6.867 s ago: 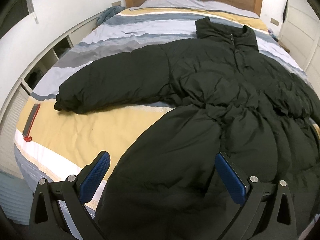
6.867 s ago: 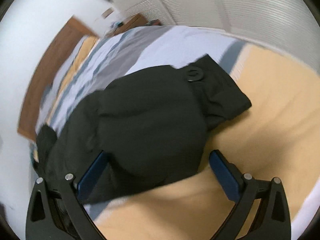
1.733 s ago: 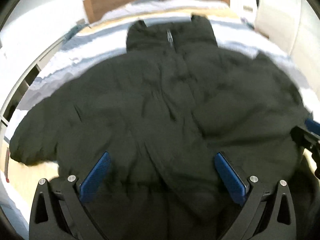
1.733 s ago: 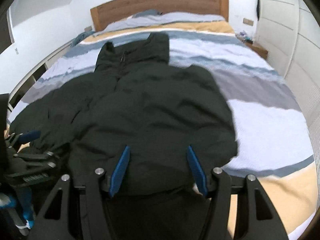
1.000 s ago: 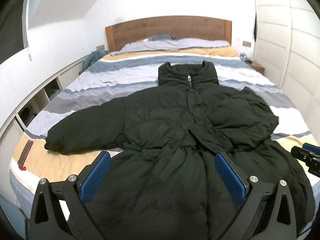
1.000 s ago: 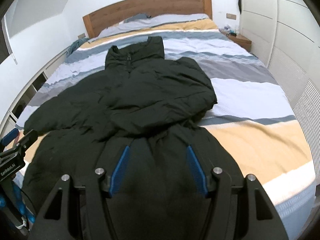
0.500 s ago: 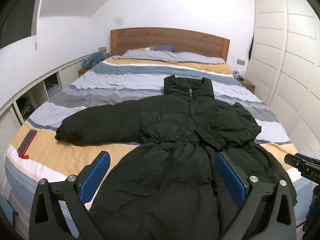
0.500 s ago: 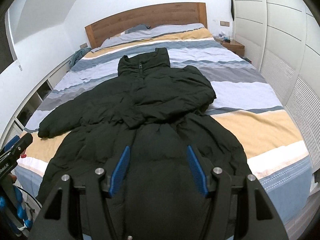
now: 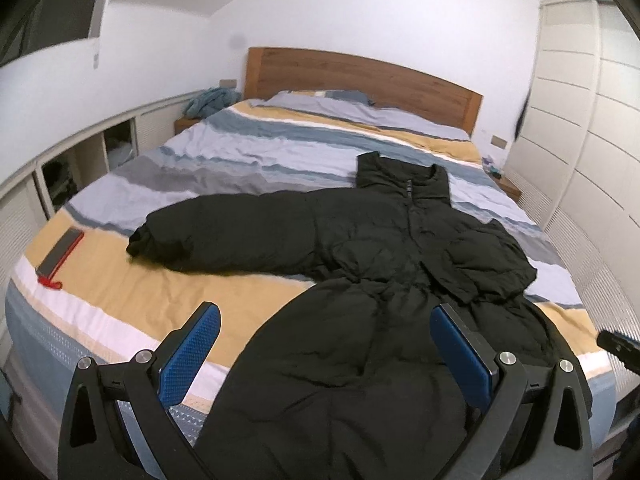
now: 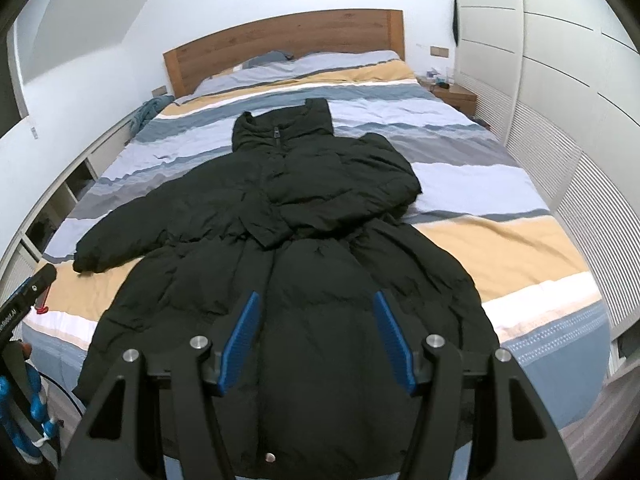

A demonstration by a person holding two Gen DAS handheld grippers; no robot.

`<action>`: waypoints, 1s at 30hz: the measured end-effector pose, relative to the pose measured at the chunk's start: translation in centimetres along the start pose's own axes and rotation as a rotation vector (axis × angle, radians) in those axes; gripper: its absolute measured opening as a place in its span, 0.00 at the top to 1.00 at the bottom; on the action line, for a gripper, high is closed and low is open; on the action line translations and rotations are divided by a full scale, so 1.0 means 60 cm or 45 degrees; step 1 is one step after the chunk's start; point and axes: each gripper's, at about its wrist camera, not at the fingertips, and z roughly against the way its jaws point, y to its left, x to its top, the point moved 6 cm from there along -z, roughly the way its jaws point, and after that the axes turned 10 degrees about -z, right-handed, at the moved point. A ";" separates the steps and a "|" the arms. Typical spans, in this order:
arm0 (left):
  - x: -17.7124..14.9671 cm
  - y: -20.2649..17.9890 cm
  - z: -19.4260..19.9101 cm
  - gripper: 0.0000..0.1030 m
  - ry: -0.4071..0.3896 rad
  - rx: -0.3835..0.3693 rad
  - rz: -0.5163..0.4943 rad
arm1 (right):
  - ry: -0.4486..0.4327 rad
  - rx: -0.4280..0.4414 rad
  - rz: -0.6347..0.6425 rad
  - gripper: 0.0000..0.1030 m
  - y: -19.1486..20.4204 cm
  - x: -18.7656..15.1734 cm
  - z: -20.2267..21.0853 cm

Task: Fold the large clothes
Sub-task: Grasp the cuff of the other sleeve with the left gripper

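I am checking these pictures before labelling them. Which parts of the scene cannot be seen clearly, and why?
- Black coat hem: cut off by the bottom edge and the left hand-held gripper in the left wrist view; behind the right hand-held gripper in the right wrist view.
- Folded sleeve cuff: tucked across the coat's chest, both views.
- Phone-like item: too small to identify, left wrist view.
- Shelf contents: dark, left wrist view.

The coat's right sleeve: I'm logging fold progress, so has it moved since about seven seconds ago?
Yes. The right sleeve now lies folded across the coat chest; earlier it stretched out over the bed yellow stripe.
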 end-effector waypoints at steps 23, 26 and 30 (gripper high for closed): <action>0.003 0.282 -0.179 0.01 0.175 0.098 0.392 | 0.076 -0.123 -0.074 0.43 -0.046 -0.014 -0.043; 0.003 0.325 -0.218 0.01 0.194 0.057 0.502 | 0.091 -0.139 -0.089 0.43 -0.059 -0.014 -0.056; -0.004 0.376 -0.279 0.01 0.215 0.011 0.643 | 0.127 -0.161 -0.111 0.43 -0.078 -0.018 -0.084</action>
